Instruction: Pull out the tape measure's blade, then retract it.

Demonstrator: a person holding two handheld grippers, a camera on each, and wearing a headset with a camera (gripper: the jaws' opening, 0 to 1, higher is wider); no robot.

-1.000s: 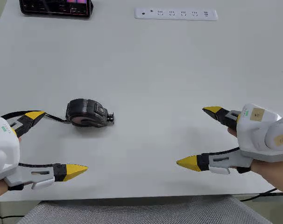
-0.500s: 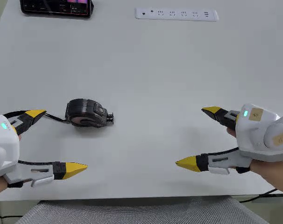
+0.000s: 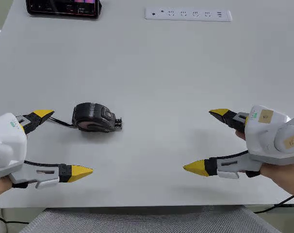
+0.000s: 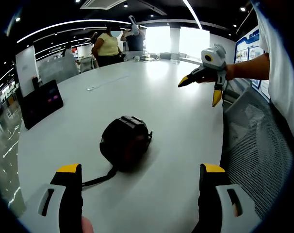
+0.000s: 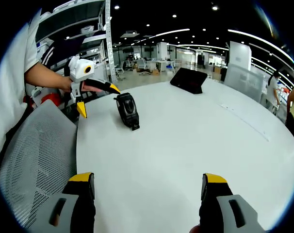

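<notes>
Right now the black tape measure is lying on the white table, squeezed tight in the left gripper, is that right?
Not quite. The black tape measure is lying on the white table, but the left gripper is not squeezing it. Its jaws stand wide open, and the tape measure lies free just ahead of them. The left gripper view shows this.

Black tape measure is lying on its side on the white table, blade retracted, hook end facing right, thin black strap trailing left.
</notes>
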